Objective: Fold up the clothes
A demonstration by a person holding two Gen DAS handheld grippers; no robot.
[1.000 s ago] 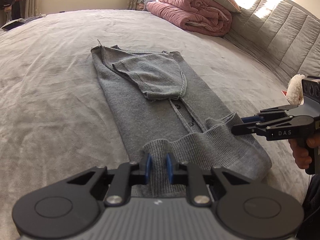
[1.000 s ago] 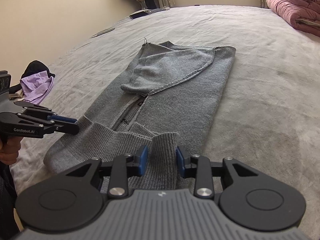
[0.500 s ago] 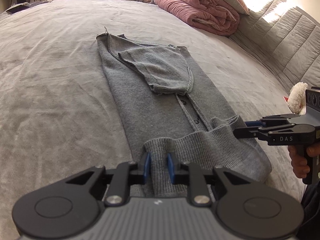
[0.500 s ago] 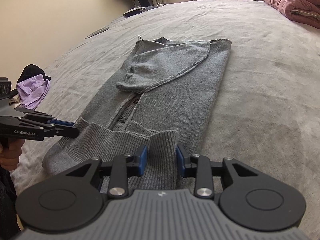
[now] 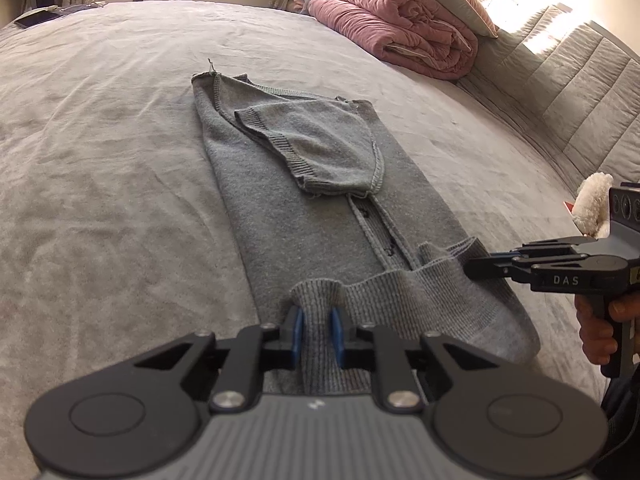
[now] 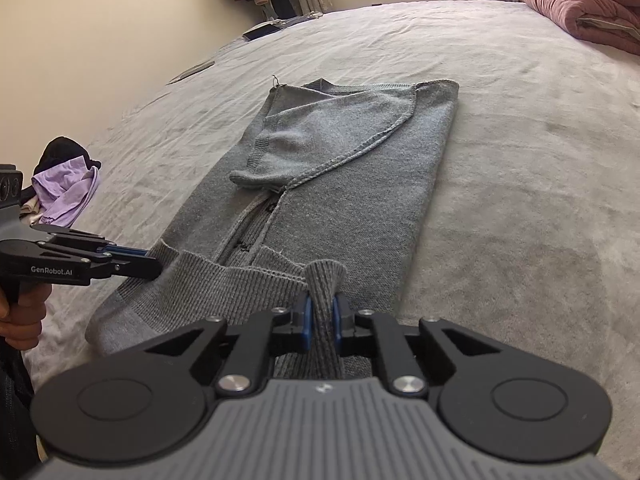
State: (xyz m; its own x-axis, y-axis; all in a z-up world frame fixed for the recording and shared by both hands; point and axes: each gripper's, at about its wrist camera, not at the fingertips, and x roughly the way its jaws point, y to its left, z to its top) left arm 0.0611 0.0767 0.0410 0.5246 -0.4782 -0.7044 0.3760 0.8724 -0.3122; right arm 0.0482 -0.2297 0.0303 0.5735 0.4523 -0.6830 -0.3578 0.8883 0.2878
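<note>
Your left claw (image 5: 316, 330) is closed down on a pinch of ribbed hem of the grey cardigan (image 5: 320, 216), the knit bunched up between its blue pads (image 5: 295, 330). Your right claw (image 6: 320, 322) is clamped the same way on the other hem corner, with a ridge of ribbing standing up between its pads (image 6: 306, 322). Seen from the left claw's camera, the right claw (image 5: 476, 270) comes in from the right side and meets the hem edge; seen from the right one, the left claw (image 6: 154, 266) comes in from the left side and meets the opposite corner. Between the two claws the hem is raised off the bed (image 5: 100, 160) and sags in a shallow curve.

Ahead of both claws the rest of the cardigan lies flat on the grey bedspread, button placket running up the middle, sleeves folded in across the chest at the far end. Left of the left claw lies a lilac garment (image 6: 66, 192). Far ahead and right of the claws sits a rolled pink quilt (image 5: 400, 36) by the headboard.
</note>
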